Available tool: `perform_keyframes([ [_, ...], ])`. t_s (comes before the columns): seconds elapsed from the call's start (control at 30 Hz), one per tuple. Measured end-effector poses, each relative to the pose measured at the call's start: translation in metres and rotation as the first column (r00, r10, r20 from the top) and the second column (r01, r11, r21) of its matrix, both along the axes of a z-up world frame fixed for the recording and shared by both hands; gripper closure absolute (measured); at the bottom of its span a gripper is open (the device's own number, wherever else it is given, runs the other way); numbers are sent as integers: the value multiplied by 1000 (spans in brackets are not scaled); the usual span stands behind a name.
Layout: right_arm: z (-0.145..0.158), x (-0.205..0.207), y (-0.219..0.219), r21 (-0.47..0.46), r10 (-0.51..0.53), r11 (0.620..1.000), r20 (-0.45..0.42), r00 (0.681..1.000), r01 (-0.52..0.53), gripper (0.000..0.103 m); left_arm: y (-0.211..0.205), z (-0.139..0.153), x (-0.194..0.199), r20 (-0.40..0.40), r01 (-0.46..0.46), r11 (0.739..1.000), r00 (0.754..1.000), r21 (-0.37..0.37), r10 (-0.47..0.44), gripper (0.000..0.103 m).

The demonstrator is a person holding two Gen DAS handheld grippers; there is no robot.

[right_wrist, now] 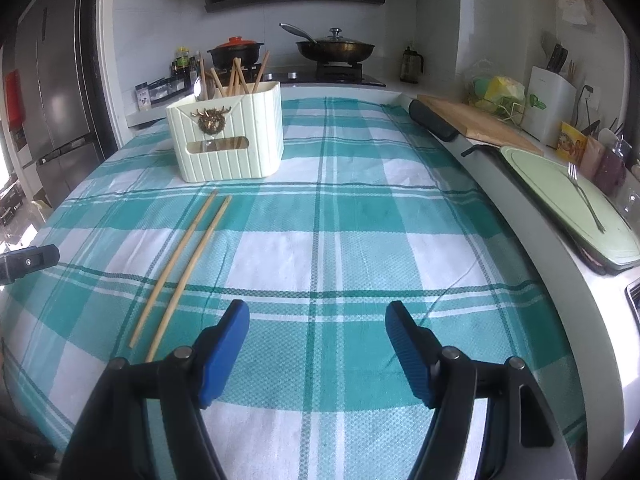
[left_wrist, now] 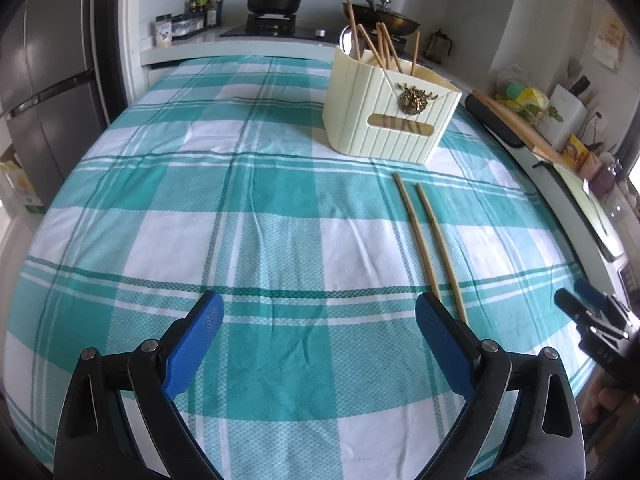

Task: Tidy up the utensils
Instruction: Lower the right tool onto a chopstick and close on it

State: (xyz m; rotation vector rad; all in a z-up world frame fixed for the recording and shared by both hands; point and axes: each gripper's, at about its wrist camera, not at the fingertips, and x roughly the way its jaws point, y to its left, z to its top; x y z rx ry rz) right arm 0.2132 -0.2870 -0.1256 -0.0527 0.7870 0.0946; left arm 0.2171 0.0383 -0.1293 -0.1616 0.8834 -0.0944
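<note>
Left claw (left_wrist: 320,344): jaws apart, empty | right claw (right_wrist: 318,350): jaws apart, empty | chopsticks (right_wrist: 182,268): beside claws, near ends hidden behind fingers | holder (right_wrist: 226,136): ahead, contents part-hidden.

A teal-and-white checked tablecloth (right_wrist: 360,248) is covering the table, carrying a cream holder (right_wrist: 228,140) upper left and 2 chopsticks (right_wrist: 184,268) lying below it.

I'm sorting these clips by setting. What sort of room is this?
Most likely a home kitchen. A gas stove along the back wall carries a lidded pan and a black pot with an orange lid, a tall fridge stands at the left, and a cutting board lies on the side counter.
</note>
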Motion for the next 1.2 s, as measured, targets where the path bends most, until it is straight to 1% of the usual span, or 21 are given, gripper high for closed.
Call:
perform_keyframes([
  [0.1, -4, 8, 6, 27, 18, 999, -29, 999, -17, 31, -4, -2, 5, -6, 9, 1000, 1000, -3, -9, 6],
  [0.17, -6, 20, 17, 54, 64, 997, -57, 996, -61, 41, -4, -2, 6, -6, 4, 1000, 1000, -4, -4, 6],
  [0.2, -8, 29, 24, 78, 99, 993, -80, 992, -93, 54, -4, -2, 7, -4, 1, 1000, 1000, -7, -1, 6],
  [0.23, -9, 38, 33, 96, 128, 988, -102, 986, -118, 62, -4, -1, 6, -3, -3, 1000, 1000, -11, 3, 6],
  [0.3, -12, 55, 51, 123, 176, 979, -120, 977, -161, 68, -2, 0, 5, 1, -12, 1000, 1000, -15, 12, 6],
  [0.33, -14, 62, 60, 125, 194, 976, -126, 973, -178, 72, 0, 0, 4, 3, -18, 1000, 1000, -15, 18, 6],
  [0.43, -22, 83, 89, 123, 245, 966, -149, 958, -228, 79, 4, 0, 2, 4, -33, 999, 999, -11, 33, 6],
  [0.57, -45, 103, 115, 96, 280, 960, -224, 934, -265, 86, 5, -2, 1, 0, -37, 999, 999, -7, 37, 6],
  [0.6, -52, 104, 118, 70, 282, 960, -241, 929, -273, 91, 4, -3, 1, -2, -35, 999, 999, -4, 35, 6],
  [0.63, -51, 101, 118, 52, 280, 960, -219, 935, -276, 93, 3, -4, 2, -3, -30, 1000, 1000, -2, 30, 6],
  [0.67, -52, 99, 117, 30, 272, 962, -222, 937, -272, 93, 1, -5, 3, -4, -25, 1000, 1000, 0, 25, 6],
  [0.7, -51, 95, 112, 28, 255, 966, -221, 941, -256, 95, -1, -6, 4, -5, -19, 1000, 1000, 1, 19, 6],
  [0.73, -52, 93, 105, 22, 230, 973, -227, 946, -231, 96, -6, -7, 7, -6, -8, 1000, 1000, 0, 8, 6],
  [0.83, -53, 82, 78, 1, 152, 988, -227, 962, -156, 96, -24, -11, 18, -10, 45, 999, 999, -8, -45, 6],
  [0.9, -53, 72, 58, -22, 91, 995, -231, 969, -99, 96, -44, -14, 29, -9, 96, 995, 995, -8, -96, 6],
  [0.97, -52, 62, 41, -45, 48, 997, -236, 971, -60, 96, -65, -18, 40, -5, 134, 991, 991, 23, -134, 6],
  [1.03, -50, 54, 27, -53, 24, 998, -239, 971, -37, 96, -88, -29, 55, -29, 160, 982, 987, 102, -158, 12],
  [1.1, -49, 48, 19, -51, 11, 998, -239, 971, -24, 96, -105, -41, 64, -60, 180, 968, 983, 176, -172, 33],
  [1.13, -49, 44, 16, -51, 7, 999, -237, 972, -20, 96, -110, -46, 66, -75, 189, 962, 981, 198, -177, 37],
  [1.17, -48, 42, 15, -51, 6, 999, -234, 972, -18, 96, -114, -49, 66, -71, 191, 956, 981, 221, -180, 39],
  [1.2, -48, 39, 13, -53, 6, 998, -228, 974, -18, 96, -115, -48, 62, -49, 186, 954, 983, 236, -180, 45],
])
